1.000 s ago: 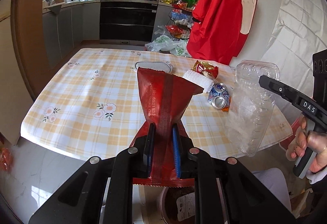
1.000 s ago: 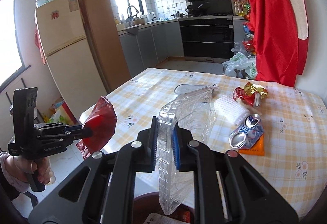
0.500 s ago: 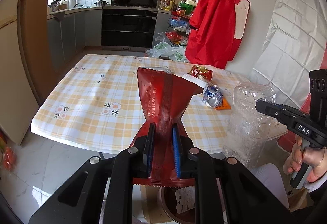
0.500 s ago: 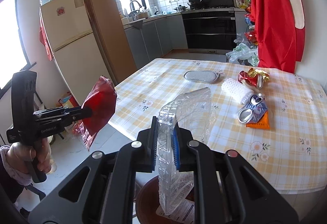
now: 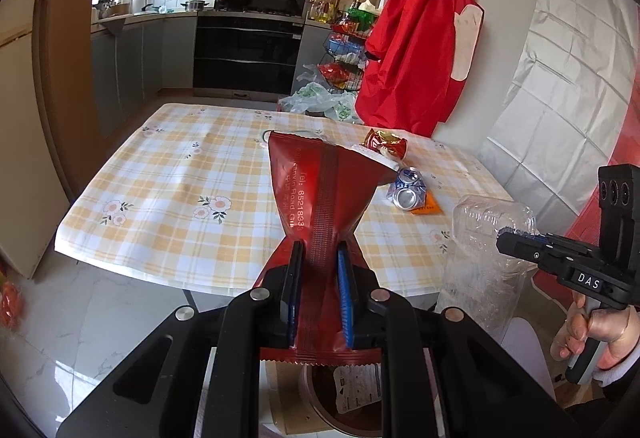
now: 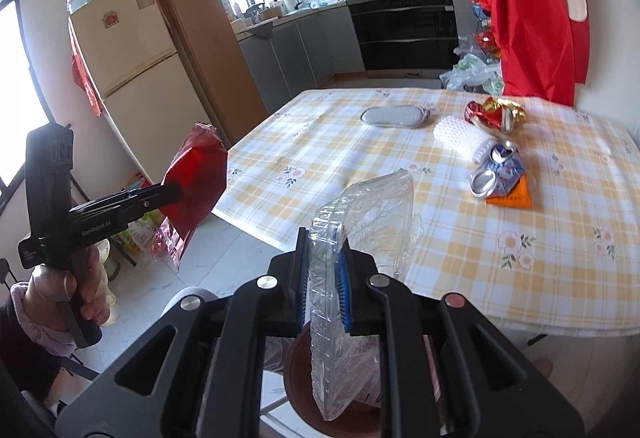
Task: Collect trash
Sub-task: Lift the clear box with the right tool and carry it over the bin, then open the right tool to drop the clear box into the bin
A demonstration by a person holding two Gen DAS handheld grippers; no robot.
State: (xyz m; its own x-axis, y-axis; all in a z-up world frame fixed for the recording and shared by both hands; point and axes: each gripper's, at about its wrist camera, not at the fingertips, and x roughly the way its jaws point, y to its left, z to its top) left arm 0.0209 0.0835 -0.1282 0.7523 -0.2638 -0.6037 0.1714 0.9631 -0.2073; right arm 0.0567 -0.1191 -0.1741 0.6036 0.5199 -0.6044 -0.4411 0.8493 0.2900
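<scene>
Left gripper (image 5: 318, 290) clamps the red wrapper (image 5: 320, 194), right gripper (image 6: 324, 278) the clear tray (image 6: 360, 230), above the bin (image 6: 304, 370); letting go looks next.

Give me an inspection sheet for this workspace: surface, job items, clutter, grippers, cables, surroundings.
Surface: yellow checked floral tablecloth on the table.
Job's things: crushed blue drink can on an orange packet; white foam net; red-gold foil wrapper; brown round bin below both grippers.
Clutter: grey oval pouch.
Grippers: left hand-held gripper shut on red snack bag; right hand-held gripper shut on clear plastic clamshell box.
Cables: nothing seen.
Surroundings: red apron hanging, cream fridge, black oven.
</scene>
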